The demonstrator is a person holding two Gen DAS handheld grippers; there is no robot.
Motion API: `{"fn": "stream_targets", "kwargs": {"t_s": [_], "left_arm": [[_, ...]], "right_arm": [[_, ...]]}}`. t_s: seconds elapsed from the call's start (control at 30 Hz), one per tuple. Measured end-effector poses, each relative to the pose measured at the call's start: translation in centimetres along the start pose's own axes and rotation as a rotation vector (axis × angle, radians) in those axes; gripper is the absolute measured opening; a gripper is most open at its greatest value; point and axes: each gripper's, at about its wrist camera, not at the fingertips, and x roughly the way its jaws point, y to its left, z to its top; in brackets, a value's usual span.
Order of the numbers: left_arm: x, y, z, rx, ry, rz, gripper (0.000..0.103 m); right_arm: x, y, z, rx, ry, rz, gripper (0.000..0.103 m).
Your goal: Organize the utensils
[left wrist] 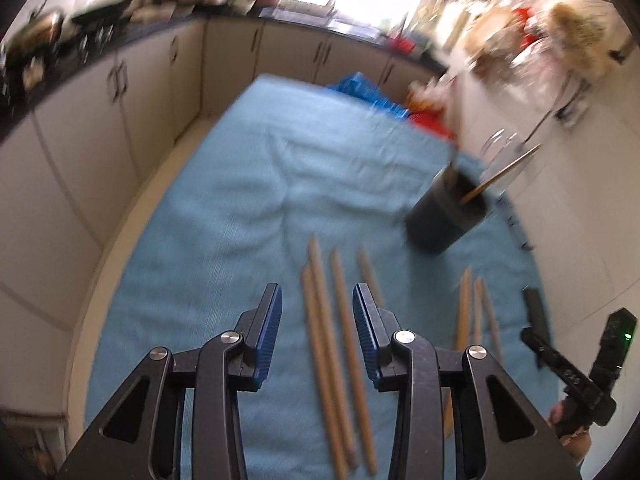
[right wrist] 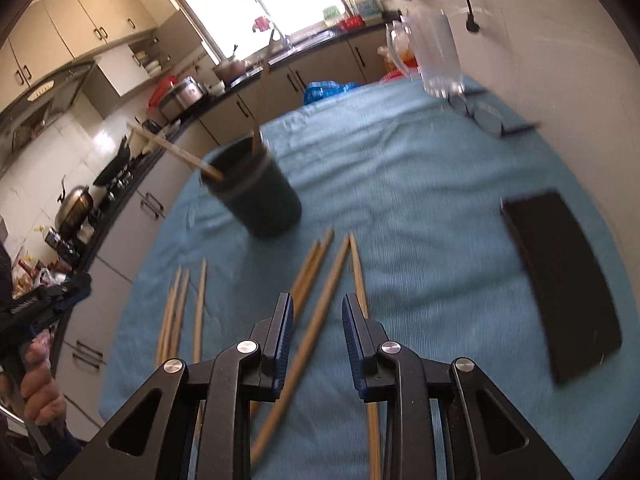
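Note:
Several wooden chopsticks lie on the blue cloth (left wrist: pixel 248 200) in two loose groups. My left gripper (left wrist: pixel 318 304) hovers open over the left group (left wrist: pixel 332 340); nothing is between its pads. The other group (left wrist: pixel 476 312) lies to the right. My right gripper (right wrist: pixel 316 312) is open above that group (right wrist: pixel 320 300), and one stick shows between its fingers, lying on the cloth. A black cup (left wrist: pixel 444 216) (right wrist: pixel 260 196) stands beyond the sticks, with chopsticks (right wrist: pixel 176 152) leaning out of it.
A flat black slab (right wrist: pixel 560 292) lies on the cloth to the right. A glass jug (right wrist: pixel 432 52) and dark round items (right wrist: pixel 480 114) stand at the far right. The cloth's left edge drops to kitchen cabinets (left wrist: pixel 100 140). A hand (right wrist: pixel 40 380) grips the left tool.

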Motion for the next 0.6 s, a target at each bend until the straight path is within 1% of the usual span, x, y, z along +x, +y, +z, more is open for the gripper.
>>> {"fn": "stream_targets", "kwargs": {"t_s": [0.1, 0.17, 0.23, 0.3, 0.33, 0.37, 0.43, 0.5, 0.6], "left_arm": [[2.0, 0.9, -1.5, -0.026, 0.076, 0.017, 0.035], [3.1, 1.3, -1.9, -0.040, 0.121, 0.001, 0.035], [4.2, 1.0, -2.3, -0.037, 0.161, -0.016, 0.035], [5.1, 0.4, -2.3, -0.027, 0.177, 0.001, 0.035], [5.5, 0.2, -2.4, -0.024, 0.184, 0.008, 0.033], [5.9, -0.2, -2.1, -0.023, 0.188, 0.014, 0.031], [6.6, -0.7, -2.1, -0.004, 0.187, 0.032, 0.025], [7.3, -1.1, -2.4, 0.019, 0.178, 0.060, 0.021], [7.8, -1.2, -2.6, 0.035, 0.171, 0.067, 0.020]], "right_arm": [[-0.2, -0.5, -1.5, 0.005, 0.007, -0.022, 0.028], [-0.6, -0.8, -1.9, 0.013, -0.001, -0.043, 0.028], [-1.1, -1.2, -2.0, 0.030, -0.007, -0.045, 0.028], [-1.3, -1.6, -1.9, 0.050, -0.009, -0.053, 0.028], [-1.3, -1.9, -1.8, 0.061, -0.003, -0.050, 0.029], [-1.1, -2.1, -1.7, 0.073, 0.012, -0.044, 0.032], [-0.9, -2.5, -1.6, 0.074, 0.029, -0.040, 0.032], [-0.6, -2.6, -1.3, 0.061, 0.031, -0.057, 0.032], [0.1, -2.8, -1.1, 0.052, 0.039, -0.067, 0.032]]}}
